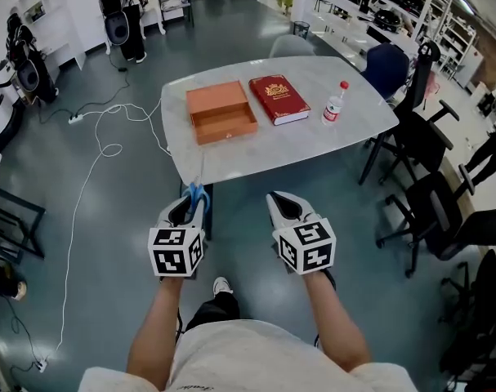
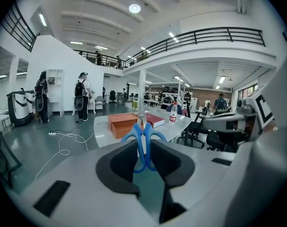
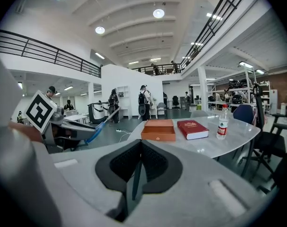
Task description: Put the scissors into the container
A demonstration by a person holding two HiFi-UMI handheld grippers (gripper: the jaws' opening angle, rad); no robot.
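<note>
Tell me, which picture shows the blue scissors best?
The left gripper view: the scissors sit big and central, handles pinched between its jaws. The head view shows only a blue sliver; the right gripper view, a small streak.

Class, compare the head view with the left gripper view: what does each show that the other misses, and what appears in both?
Only the head view: the person's shoe and shirt. Only the left gripper view: ceiling lamps and a balcony railing. Both: the blue scissors shut in the left tongs, and the orange box, red book and bottle on the table.
</note>
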